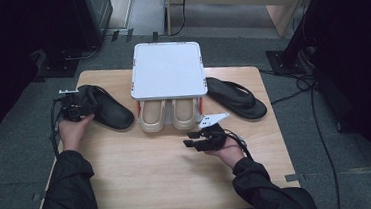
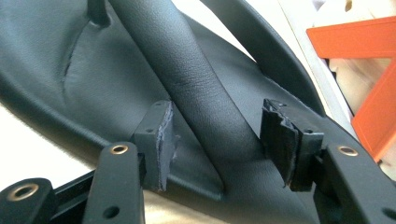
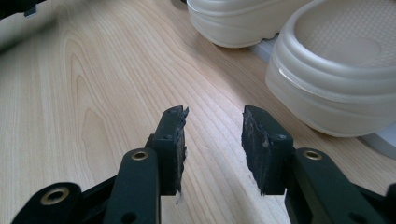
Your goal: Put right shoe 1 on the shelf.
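Grey carpet and dark equipment stands surrounded a pale wooden table at the centre of the frame, where a person in dark sleeves worked with a hand-held gripper in each hand.

At left of centre, a black sandal lay flat on the tabletop, toe angled toward the lower middle. The left gripper sat at its upper-left end; in the left gripper view its jaws stood apart on either side of the sandal's broad strap, the left pad just beside the strap and the right pad a little clear of it, not clamped.

Just right of that sandal, at the upper middle of the frame, a white two-tier rack with orange side frames stood at the table's far edge. A pair of cream clogs sat side by side on its lower level, their rounded ends poking out toward the person. A second black sandal lay to the right of the rack.

Below and right of the clogs, the right gripper hovered low over bare wood, pointing toward the left of the frame, its jaws parted and holding nothing. In the right gripper view the clogs filled the upper right, near the open pads.
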`<action>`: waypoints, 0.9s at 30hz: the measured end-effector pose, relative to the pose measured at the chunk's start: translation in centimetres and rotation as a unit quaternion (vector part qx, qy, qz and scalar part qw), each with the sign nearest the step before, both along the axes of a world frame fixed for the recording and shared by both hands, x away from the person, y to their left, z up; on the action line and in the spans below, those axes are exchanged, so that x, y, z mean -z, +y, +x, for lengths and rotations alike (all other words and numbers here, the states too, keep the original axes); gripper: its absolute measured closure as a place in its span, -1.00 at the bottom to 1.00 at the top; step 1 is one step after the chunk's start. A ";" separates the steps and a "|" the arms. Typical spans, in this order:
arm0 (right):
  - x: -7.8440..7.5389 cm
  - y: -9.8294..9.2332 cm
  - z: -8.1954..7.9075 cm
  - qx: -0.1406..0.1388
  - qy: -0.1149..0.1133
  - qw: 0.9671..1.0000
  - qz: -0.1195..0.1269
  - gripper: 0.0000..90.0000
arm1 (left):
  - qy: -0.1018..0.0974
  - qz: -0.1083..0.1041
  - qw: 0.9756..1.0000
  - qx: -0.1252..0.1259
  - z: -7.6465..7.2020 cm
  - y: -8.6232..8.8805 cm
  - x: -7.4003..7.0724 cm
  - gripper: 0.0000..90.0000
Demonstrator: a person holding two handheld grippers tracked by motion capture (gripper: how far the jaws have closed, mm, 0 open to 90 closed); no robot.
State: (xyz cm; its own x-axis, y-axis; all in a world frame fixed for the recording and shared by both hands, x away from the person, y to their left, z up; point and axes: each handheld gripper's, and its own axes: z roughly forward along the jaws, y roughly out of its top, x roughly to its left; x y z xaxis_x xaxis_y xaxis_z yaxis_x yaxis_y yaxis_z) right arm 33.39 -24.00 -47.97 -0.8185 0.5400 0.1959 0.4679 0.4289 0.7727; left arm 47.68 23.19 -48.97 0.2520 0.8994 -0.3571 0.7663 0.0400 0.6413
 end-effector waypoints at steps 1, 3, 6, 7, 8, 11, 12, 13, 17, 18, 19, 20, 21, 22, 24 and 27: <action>0.0 0.0 -0.1 0.001 0.002 1.000 -0.001 0.33 | -0.001 0.005 1.000 0.001 0.1 -0.1 0.0 0.04; 0.1 -0.1 -0.2 0.001 0.000 1.000 -0.001 0.33 | -0.002 0.009 1.000 -0.001 0.3 -0.3 0.0 0.05; 0.1 -0.2 -0.3 0.004 0.001 1.000 -0.002 0.33 | -0.004 0.015 1.000 -0.004 0.6 -0.5 0.0 0.10; 0.1 -0.3 -0.3 0.005 -0.001 1.000 -0.003 0.33 | -0.004 0.015 1.000 -0.003 0.7 -0.6 0.0 0.12; 0.1 -0.4 -0.4 0.007 0.000 1.000 -0.002 0.33 | -0.004 0.016 1.000 -0.002 0.7 -0.6 0.0 0.13; 0.1 -0.6 -0.4 0.010 -0.001 1.000 -0.001 0.33 | -0.003 0.011 1.000 0.001 0.9 -0.6 0.0 0.17; 0.1 -0.6 -0.4 0.011 -0.001 1.000 -0.001 0.33 | -0.002 0.008 1.000 0.004 1.0 -0.6 0.0 0.19; 0.1 -0.7 -0.4 0.012 -0.001 1.000 -0.002 0.33 | -0.002 0.006 1.000 0.007 1.0 -0.7 0.0 0.21; 0.1 -0.7 -0.4 0.013 0.000 1.000 0.000 0.33 | 0.003 -0.004 0.999 0.031 0.9 -1.0 0.1 0.32; 0.1 -0.7 -0.4 0.013 0.000 1.000 0.000 0.33 | 0.007 -0.011 0.999 0.040 0.9 -1.0 0.1 0.34; 0.1 -0.7 -0.4 0.013 0.000 1.000 -0.001 0.33 | 0.011 -0.020 0.998 0.054 0.9 -1.1 0.1 0.38; 0.1 -0.6 -0.4 0.012 -0.001 1.000 -0.001 0.33 | 0.012 -0.023 0.998 0.062 0.8 -1.3 0.1 0.41; 0.1 -0.6 -0.4 0.011 -0.002 1.000 -0.002 0.33 | 0.013 -0.025 0.997 0.072 0.8 -1.5 0.1 0.44; 0.1 -0.6 -0.4 0.011 -0.002 1.000 -0.001 0.33 | 0.016 -0.023 0.996 0.080 0.7 -1.6 0.1 0.45; 0.1 -0.6 -0.4 0.011 -0.004 1.000 0.001 0.33 | 0.015 -0.013 0.996 0.084 0.7 -2.0 0.0 0.46; 0.1 -0.6 -0.3 0.011 -0.004 1.000 0.001 0.33 | 0.014 -0.008 0.996 0.083 0.7 -2.2 0.0 0.44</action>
State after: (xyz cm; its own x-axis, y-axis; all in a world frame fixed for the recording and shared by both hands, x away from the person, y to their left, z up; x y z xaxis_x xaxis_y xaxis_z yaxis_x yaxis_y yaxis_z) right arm 33.05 -24.63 -48.05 -0.8076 0.5582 0.1902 0.4715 0.4175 0.7768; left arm 48.41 21.02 -48.99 0.3859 0.8407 -0.3799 0.7807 -0.0782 0.6200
